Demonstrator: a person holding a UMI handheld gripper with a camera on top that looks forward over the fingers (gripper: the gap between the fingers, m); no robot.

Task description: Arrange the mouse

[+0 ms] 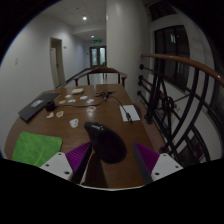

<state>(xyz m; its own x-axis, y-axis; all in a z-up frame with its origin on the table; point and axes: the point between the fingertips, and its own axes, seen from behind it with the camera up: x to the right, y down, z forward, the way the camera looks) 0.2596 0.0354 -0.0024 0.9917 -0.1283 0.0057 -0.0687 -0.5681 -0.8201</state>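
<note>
Wooden table (60, 125) in a hallway; mouse (105, 142) low centre.
Our gripper (110, 158) is open around it; we should close squarely, then lift gently.

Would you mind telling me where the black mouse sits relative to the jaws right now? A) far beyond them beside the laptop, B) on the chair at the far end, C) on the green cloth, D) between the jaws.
D: the black mouse sits on the wooden table between the purple-padded jaws of the gripper, with the green cloth off to one side.
</note>
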